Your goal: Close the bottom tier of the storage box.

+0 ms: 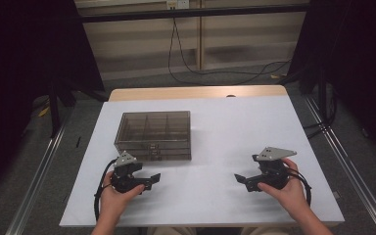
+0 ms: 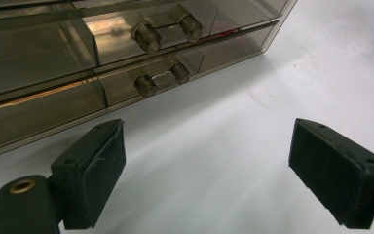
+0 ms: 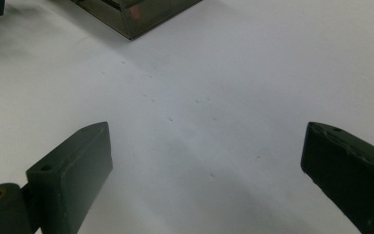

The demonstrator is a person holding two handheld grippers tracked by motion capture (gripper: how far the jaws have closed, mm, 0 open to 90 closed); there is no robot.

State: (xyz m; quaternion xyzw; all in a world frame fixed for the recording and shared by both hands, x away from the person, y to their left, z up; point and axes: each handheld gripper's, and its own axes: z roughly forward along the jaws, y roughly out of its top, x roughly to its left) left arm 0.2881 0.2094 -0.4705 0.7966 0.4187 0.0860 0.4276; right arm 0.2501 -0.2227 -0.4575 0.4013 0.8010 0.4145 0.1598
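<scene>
A smoky see-through drawer box (image 1: 154,134) stands on the white table (image 1: 235,127), left of the middle. Its two stacked drawers show their knobs (image 2: 161,80) in the left gripper view, and a corner of the box (image 3: 136,14) shows in the right gripper view. My left gripper (image 1: 155,179) rests near the front edge, just in front of the box, pointing right, open and empty. Its pads (image 2: 95,170) stand wide apart over bare table. My right gripper (image 1: 238,178) lies at the front right, pointing left, open with nothing between its pads (image 3: 80,168).
A wooden strip (image 1: 196,92) edges the table's far side. Black cables (image 1: 210,71) trail on the floor beyond it. Dark stands (image 1: 54,98) and floor rails (image 1: 39,171) flank the table. Bare white surface lies between the two grippers.
</scene>
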